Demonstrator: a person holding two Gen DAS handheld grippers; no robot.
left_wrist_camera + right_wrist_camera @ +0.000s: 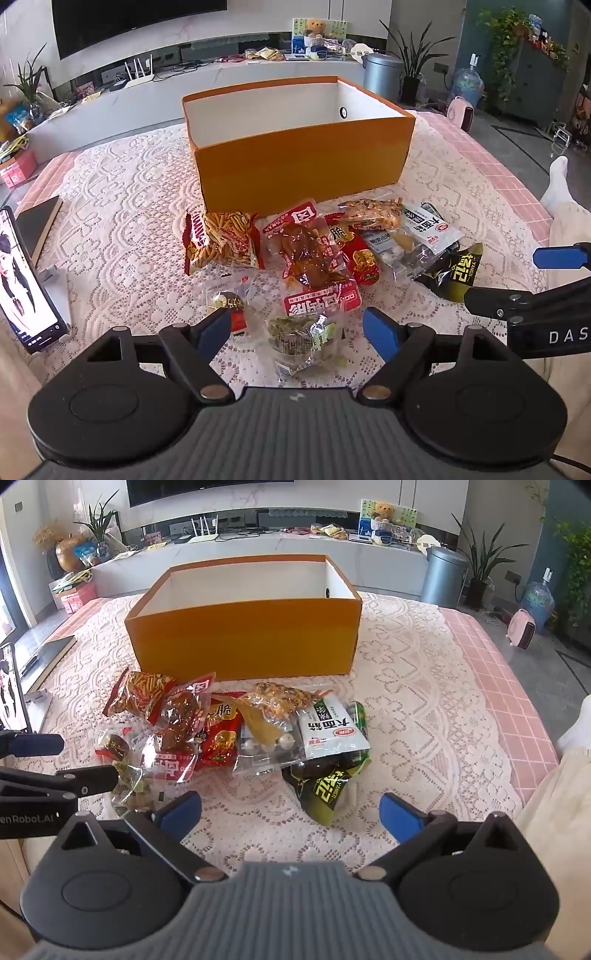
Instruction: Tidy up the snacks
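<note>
My left claw (pixel 297 332) and right claw (pixel 290 814) both gape, released, near the snack packets (pixel 317 254) before the far orange box (pixel 299 162).

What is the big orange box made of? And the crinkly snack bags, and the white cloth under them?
The orange box looks like matte cardboard: thin straight walls, white inside. The snack bags look like glossy plastic film; they wrinkle, shine, and some are see-through. The white cloth looks like lace fabric, with a woven pattern of small holes showing pink underneath.
</note>
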